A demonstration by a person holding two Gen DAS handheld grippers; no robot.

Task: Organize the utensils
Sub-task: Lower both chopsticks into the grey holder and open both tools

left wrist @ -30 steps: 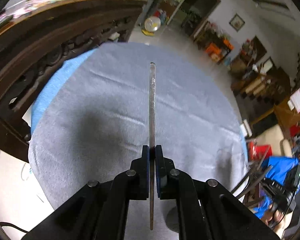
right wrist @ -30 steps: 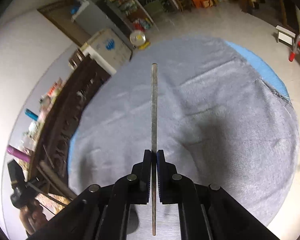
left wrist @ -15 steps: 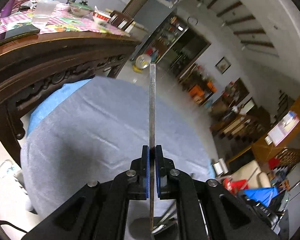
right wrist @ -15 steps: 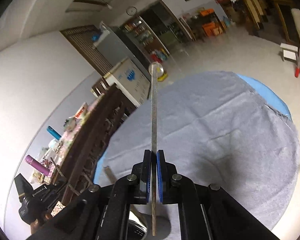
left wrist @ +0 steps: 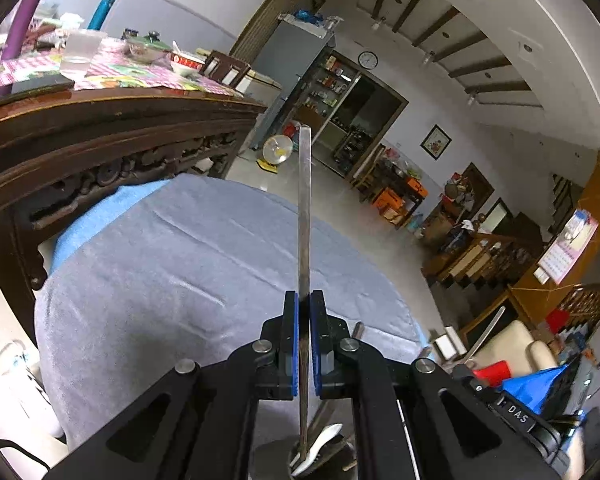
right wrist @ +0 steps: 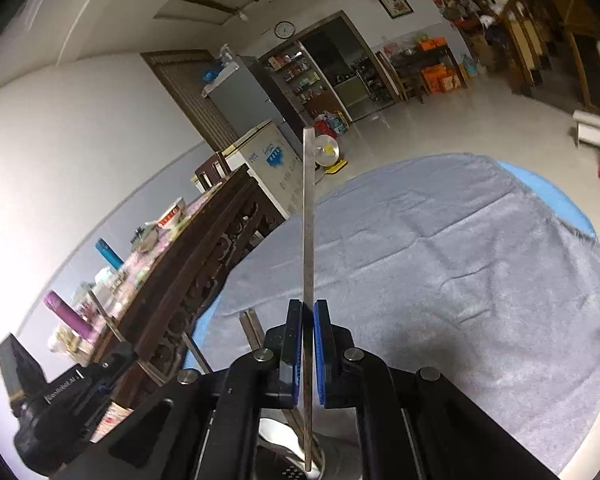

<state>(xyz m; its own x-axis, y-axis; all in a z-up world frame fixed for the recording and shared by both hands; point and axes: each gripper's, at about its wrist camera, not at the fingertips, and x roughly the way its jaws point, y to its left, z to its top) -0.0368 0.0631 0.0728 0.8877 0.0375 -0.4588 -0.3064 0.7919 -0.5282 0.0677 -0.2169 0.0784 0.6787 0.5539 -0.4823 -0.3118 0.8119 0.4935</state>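
A: Left wrist view. What does the left gripper [left wrist: 305, 344] hold?

B: Its blue-padded jaws are pressed together on a flat metal utensil handle [left wrist: 305, 216], seen edge-on. The handle runs from the pads toward 12 o'clock; its lower end drops toward 6 o'clock, over a metal holder [left wrist: 320, 446] in which a white spoon [left wrist: 320, 440] lies (partly hidden by the gripper's frame).

A: And the right wrist view?

B: The right gripper [right wrist: 309, 350] is likewise closed on a second metal handle [right wrist: 308, 216], upright toward 12 o'clock. Its lower tip sits at 6 o'clock above a round metal container [right wrist: 288, 466] between the gripper's arms; whether it touches cannot be told.

A: Surroundings?

B: A grey cloth [left wrist: 180, 280] covers the round table [right wrist: 548, 188], whose blue edge shows at 2 o'clock in the right view. A carved dark wooden table [left wrist: 100, 136] stands at 10 o'clock in the left view. The other gripper [right wrist: 60, 404] appears at 8 o'clock in the right view, with further thin utensils [right wrist: 250, 326] just left of the pads.
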